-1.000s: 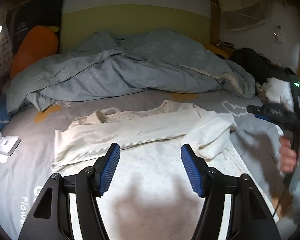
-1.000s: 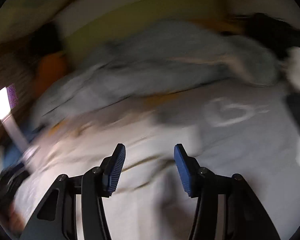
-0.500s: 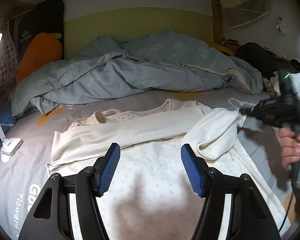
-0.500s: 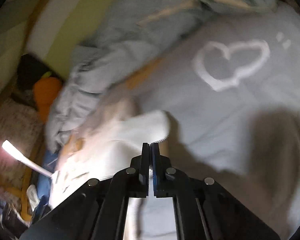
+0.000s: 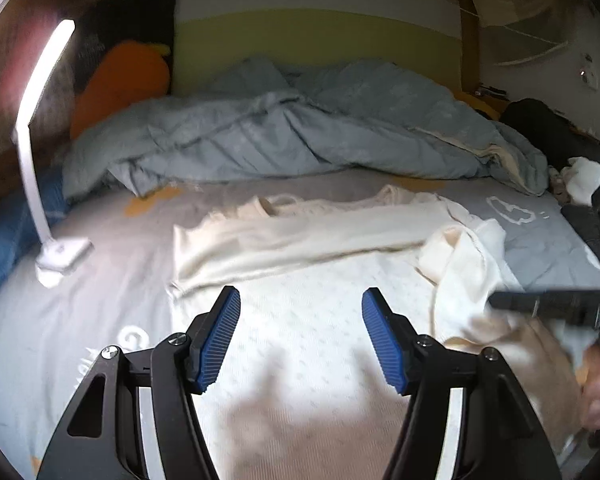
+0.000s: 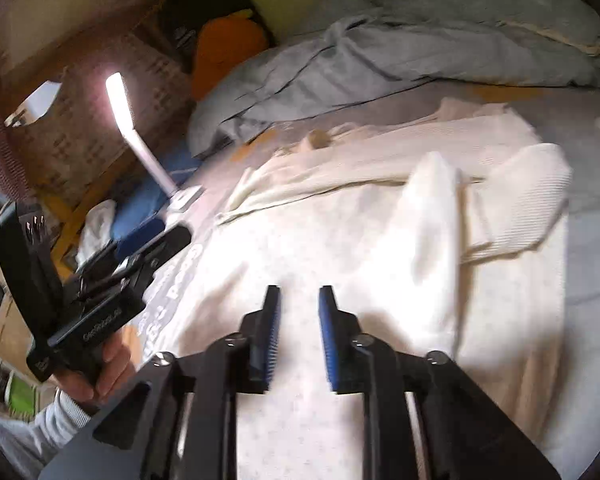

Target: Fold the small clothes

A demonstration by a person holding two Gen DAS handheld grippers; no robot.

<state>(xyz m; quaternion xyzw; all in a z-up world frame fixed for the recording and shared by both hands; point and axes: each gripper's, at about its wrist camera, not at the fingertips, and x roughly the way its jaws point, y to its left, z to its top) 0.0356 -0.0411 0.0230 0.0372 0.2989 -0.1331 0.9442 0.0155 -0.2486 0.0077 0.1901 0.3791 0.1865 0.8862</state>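
Note:
A cream long-sleeved top (image 5: 300, 312) with small dots lies flat on the grey bed sheet (image 5: 100, 272). Its left sleeve (image 5: 292, 236) is folded across the chest. Its right sleeve (image 5: 464, 256) lies bunched at the right side; it also shows in the right wrist view (image 6: 436, 232). My left gripper (image 5: 300, 332) is open and empty, hovering over the top's lower half. My right gripper (image 6: 299, 320) is open with a narrow gap, empty, above the top's body (image 6: 300, 240). The right gripper's body shows at the right edge of the left wrist view (image 5: 556, 304).
A rumpled blue-grey duvet (image 5: 300, 136) fills the back of the bed. A lit white clip lamp (image 5: 40, 152) stands at the left. An orange plush pillow (image 5: 120, 80) leans at the headboard. Dark and white clothes (image 5: 572, 160) lie at the right.
My right gripper was shut on the right sleeve half a second ago; it has let go, opened slightly and swung over the top. The sleeve dropped in a bunch. The left gripper stayed open.

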